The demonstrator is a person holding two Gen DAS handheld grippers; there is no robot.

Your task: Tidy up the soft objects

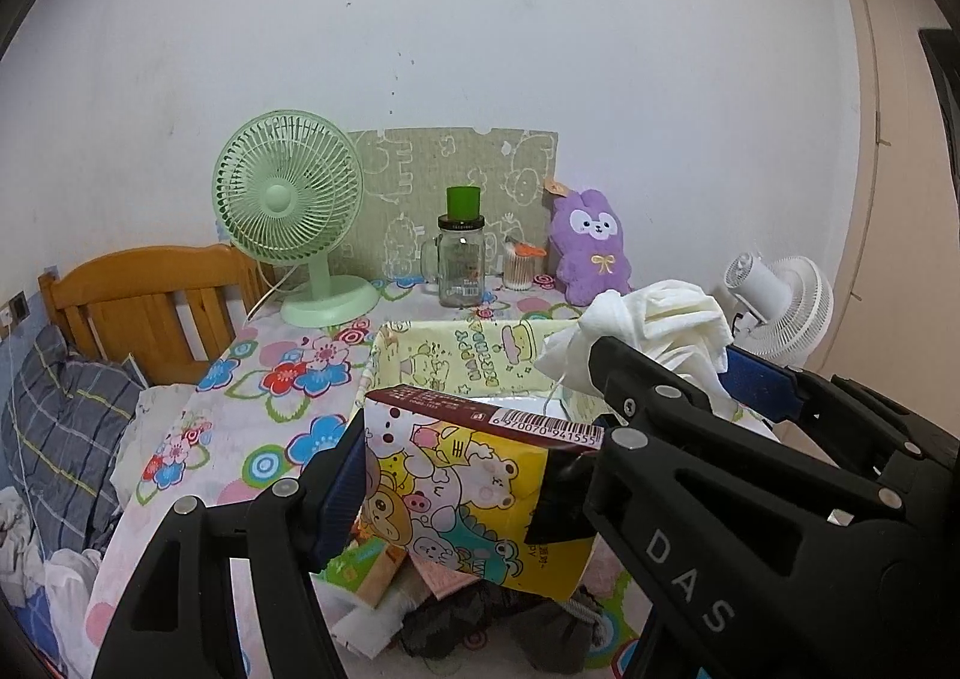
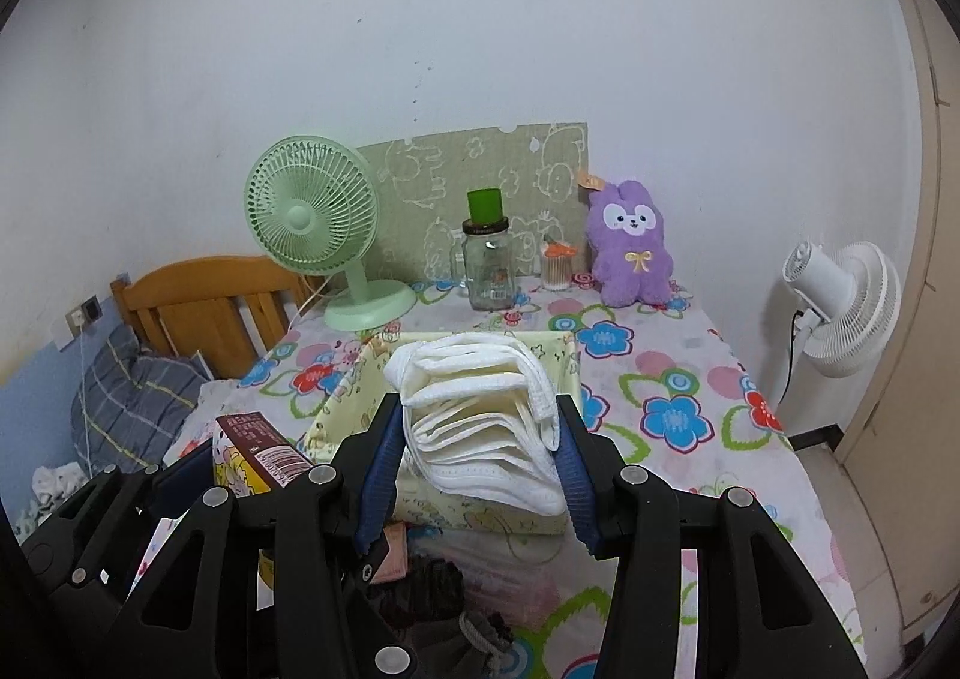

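My left gripper (image 1: 474, 475) is shut on a cartoon-printed tissue pack (image 1: 474, 499) and holds it above the table's near edge, in front of a yellow fabric basket (image 1: 432, 355). My right gripper (image 2: 480, 439) is shut on a folded stack of white cloths (image 2: 480, 427) and holds it just over the same basket (image 2: 348, 403). In the left wrist view the white cloths (image 1: 654, 325) show at the right, pinched in the right gripper. The tissue pack (image 2: 252, 457) shows at the lower left of the right wrist view.
A floral-clothed table (image 2: 672, 379) carries a green fan (image 2: 318, 223), a glass jar with a green cap (image 2: 487, 259), a cotton-swab cup (image 2: 558, 265) and a purple plush rabbit (image 2: 630, 241). Dark fabric and packets (image 2: 432, 589) lie near the front. A white fan (image 2: 846, 307) stands at the right; a bed (image 2: 180, 307) is at the left.
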